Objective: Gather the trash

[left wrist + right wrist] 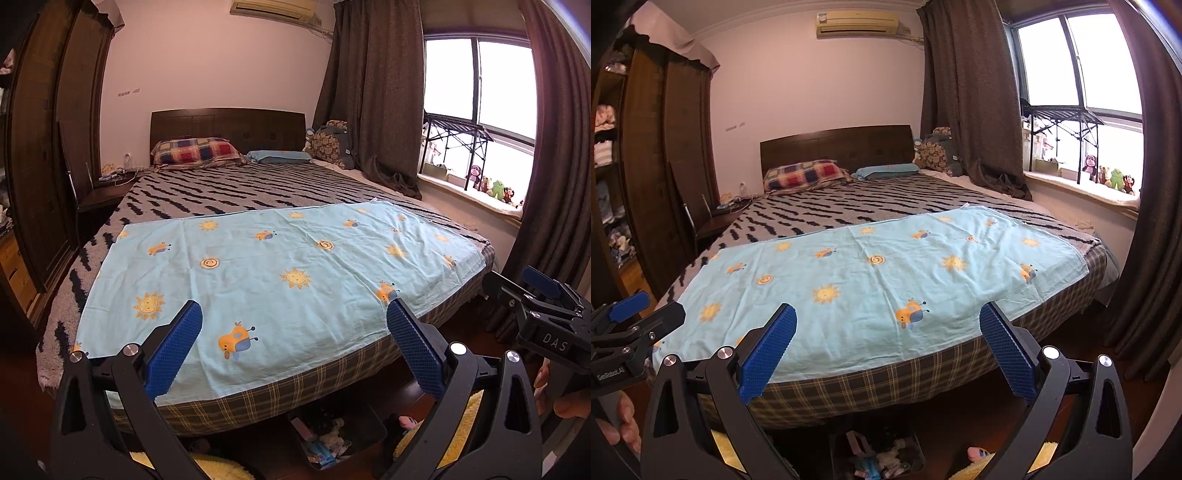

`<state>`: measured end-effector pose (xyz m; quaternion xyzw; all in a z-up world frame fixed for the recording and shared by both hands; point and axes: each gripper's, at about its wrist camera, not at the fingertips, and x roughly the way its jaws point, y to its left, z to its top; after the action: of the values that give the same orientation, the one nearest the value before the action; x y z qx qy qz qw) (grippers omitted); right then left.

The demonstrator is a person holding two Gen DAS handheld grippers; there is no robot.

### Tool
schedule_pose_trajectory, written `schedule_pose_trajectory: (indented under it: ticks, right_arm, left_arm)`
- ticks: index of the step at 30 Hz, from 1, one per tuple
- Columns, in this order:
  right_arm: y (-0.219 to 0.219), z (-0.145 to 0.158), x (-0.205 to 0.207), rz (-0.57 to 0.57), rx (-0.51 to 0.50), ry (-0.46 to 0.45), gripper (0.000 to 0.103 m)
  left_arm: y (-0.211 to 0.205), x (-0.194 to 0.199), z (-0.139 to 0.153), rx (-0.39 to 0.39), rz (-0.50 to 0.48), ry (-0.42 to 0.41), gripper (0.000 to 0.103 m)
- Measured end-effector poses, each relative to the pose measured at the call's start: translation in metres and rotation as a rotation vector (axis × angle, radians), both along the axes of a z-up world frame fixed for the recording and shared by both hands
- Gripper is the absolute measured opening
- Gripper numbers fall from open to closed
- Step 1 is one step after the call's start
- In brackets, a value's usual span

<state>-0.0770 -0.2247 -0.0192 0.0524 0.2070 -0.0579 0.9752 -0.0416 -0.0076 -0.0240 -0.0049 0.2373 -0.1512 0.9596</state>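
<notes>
Both grippers are empty with their fingers spread wide: the left gripper (293, 347) and the right gripper (888, 350) hover side by side at the foot of the bed (236, 406), above its edge. The blue sheet (280, 266) spread on top looks bare of litter. The likely trash sits low, in a dark bin (875, 458) on the floor just under the bed's edge, already holding crumpled wrappers and scraps. I judge the collecting either barely started or nearly finished; the views cannot settle which.
</notes>
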Motion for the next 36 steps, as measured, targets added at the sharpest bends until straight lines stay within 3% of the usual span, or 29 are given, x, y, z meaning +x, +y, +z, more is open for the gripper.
schedule_pose_trajectory:
  ticks: [36]
  right_arm:
    - [-0.0046,0.0063,0.0001,0.007,0.010,-0.006,0.100]
  left_arm:
    - [-0.0009,0.0012,0.0056,-0.009,0.004,-0.009,0.095]
